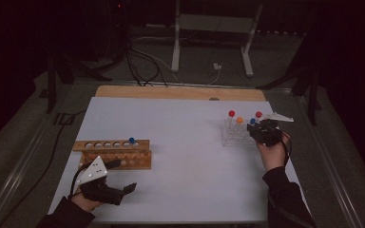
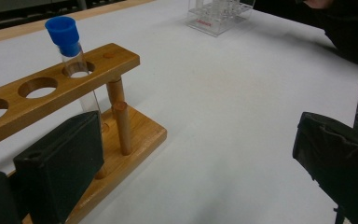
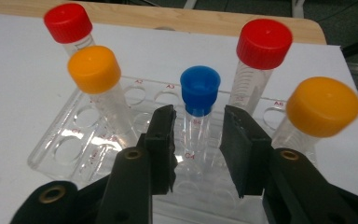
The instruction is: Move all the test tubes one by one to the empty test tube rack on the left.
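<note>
**Operator:** Blue-capped tube (image 3: 199, 112) stands upright in the clear rack (image 3: 60, 149), in the middle of the block. State of the right gripper (image 3: 198, 140)?

**Technician:** Its jaws are partly open, one on each side of the tube just below the cap. A gap shows on both sides, so nothing is gripped yet. I judge that this height was chosen so the pads close on glass, with the cap as a stop against slipping.

**Operator:** Neighbours?

**Technician:** Two red-capped tubes (image 3: 261, 60) stand behind and two orange-capped tubes (image 3: 98, 88) to the sides. All are near, so I would keep the lift straight up to avoid knocking them.

**Operator:** Left gripper (image 1: 105, 186)?

**Technician:** It is wide open and holds nothing. It rests low on the worktop (image 1: 185, 156), just in front of the wooden rack (image 1: 116, 153); in the left gripper view one jaw lies against the base of that rack. Probable purpose: to steady the rack for an insertion.

**Operator:** Contents of that rack?

**Technician:** One blue-capped tube stands in the end hole (image 2: 77, 70). The other holes are free. The two racks are well apart, at opposite sides of the worktop.
</note>
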Demonstrator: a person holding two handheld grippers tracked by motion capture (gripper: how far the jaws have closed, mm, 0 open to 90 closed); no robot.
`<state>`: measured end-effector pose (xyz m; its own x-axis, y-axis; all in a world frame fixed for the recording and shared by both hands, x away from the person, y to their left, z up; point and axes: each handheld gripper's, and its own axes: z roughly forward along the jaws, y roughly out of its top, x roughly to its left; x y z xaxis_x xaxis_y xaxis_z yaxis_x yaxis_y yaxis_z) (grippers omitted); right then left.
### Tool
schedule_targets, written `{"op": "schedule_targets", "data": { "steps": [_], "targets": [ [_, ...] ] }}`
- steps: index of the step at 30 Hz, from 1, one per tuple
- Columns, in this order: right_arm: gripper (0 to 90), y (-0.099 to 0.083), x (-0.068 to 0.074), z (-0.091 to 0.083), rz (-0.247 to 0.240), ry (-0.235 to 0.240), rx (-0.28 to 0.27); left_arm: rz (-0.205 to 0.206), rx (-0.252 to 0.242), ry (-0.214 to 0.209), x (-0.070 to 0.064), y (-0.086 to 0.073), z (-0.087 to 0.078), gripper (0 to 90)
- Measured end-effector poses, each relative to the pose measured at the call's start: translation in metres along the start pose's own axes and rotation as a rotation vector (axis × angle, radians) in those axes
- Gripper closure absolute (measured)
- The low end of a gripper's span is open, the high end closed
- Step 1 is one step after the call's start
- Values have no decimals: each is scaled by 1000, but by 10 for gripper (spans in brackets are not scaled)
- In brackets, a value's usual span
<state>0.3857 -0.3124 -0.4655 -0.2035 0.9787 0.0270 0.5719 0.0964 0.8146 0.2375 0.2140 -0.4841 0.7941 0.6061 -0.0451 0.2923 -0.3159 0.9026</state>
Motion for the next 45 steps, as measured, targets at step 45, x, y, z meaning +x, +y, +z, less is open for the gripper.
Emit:
{"op": "schedule_targets", "data": {
  "steps": [45],
  "targets": [
    [772,18,45,-68,-161,119,-62,20,29,-100,-10,19,8,28]
  ]
}}
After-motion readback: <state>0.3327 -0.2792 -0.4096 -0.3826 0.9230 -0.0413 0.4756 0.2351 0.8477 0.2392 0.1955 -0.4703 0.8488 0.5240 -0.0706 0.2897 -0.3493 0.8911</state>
